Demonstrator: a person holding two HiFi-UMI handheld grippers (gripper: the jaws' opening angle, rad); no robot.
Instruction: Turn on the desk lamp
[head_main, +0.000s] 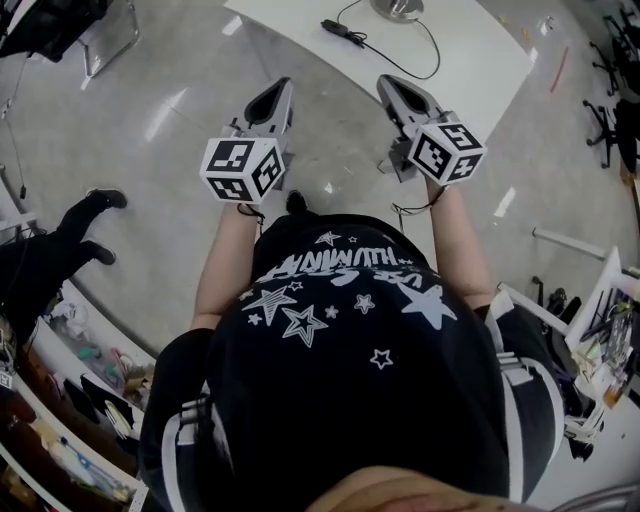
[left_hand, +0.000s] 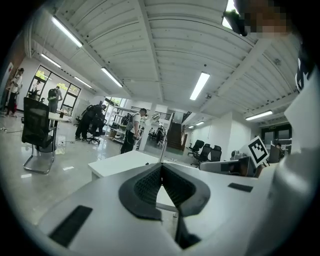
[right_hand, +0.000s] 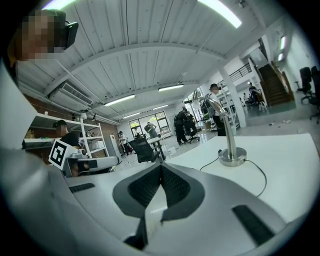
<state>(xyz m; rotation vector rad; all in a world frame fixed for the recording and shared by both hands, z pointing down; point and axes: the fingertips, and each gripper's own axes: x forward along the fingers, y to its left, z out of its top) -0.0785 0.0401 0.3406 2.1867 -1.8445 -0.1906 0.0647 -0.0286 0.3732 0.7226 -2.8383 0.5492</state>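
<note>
Left gripper (head_main: 279, 88) and right gripper (head_main: 391, 84), jaws together and empty, point toward the white desk (head_main: 480, 60); the desk lamp (right_hand: 232, 156) on it looks untouched, switch-on yet to come.

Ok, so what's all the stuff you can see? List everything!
table: one, white, ahead of both grippers
desk lamp: one, silver, standing on the table
cable: one, black, lying on the table by the lamp
office chairs: several, black, around the room
bystander: one, dark clothes, left in head view
shirt: one, black with white stars, on the person
left gripper: one, grey, shut, empty
right gripper: one, grey, shut, empty
</note>
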